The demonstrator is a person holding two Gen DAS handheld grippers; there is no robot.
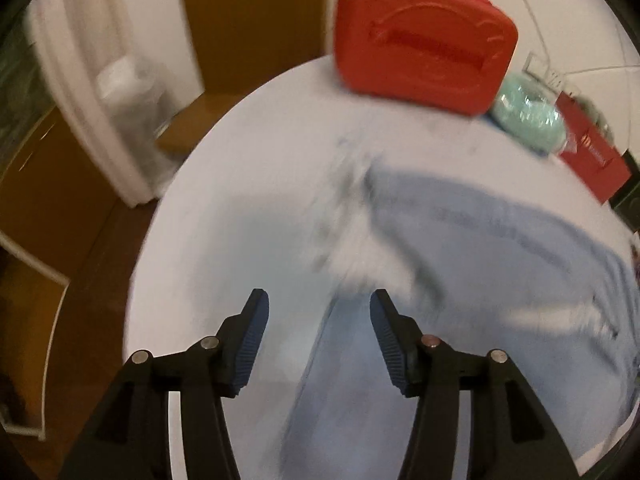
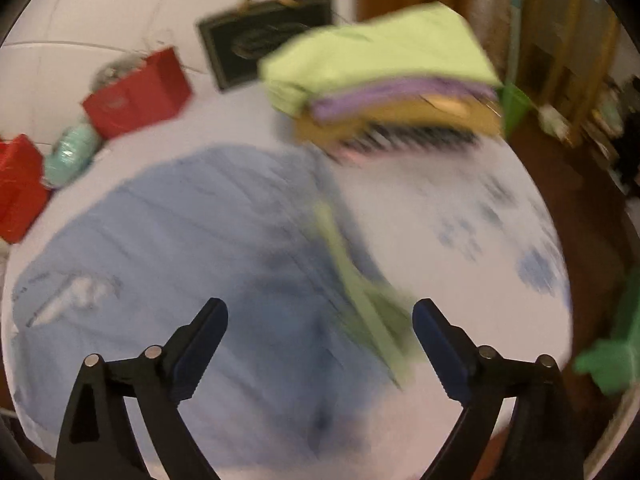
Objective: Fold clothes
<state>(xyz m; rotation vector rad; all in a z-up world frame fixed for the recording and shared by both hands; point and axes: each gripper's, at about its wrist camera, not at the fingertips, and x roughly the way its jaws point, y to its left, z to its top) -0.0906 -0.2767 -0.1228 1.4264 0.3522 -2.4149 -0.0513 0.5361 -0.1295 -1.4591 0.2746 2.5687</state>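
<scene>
A light blue garment point(image 1: 472, 264) lies spread on the white round table point(image 1: 260, 152); both views are motion-blurred. My left gripper point(image 1: 319, 308) hovers open over the garment's left edge, nothing between its fingers. In the right wrist view the same blue garment point(image 2: 192, 240) fills the left and middle of the table, with a green strip of cloth point(image 2: 360, 300) lying along its right edge. My right gripper point(image 2: 320, 316) is open above the garment and that strip, holding nothing. A stack of folded clothes point(image 2: 384, 76), lime green on top, then purple and tan, sits at the table's far side.
A red plastic case point(image 1: 424, 40) stands at the far edge of the table, beside a mint bundle point(image 1: 528, 116) and a red box point(image 1: 592, 156). The right wrist view shows a red bag point(image 2: 136, 92), a black framed object point(image 2: 264, 36) and a brown floor point(image 2: 580, 208) past the table's right edge.
</scene>
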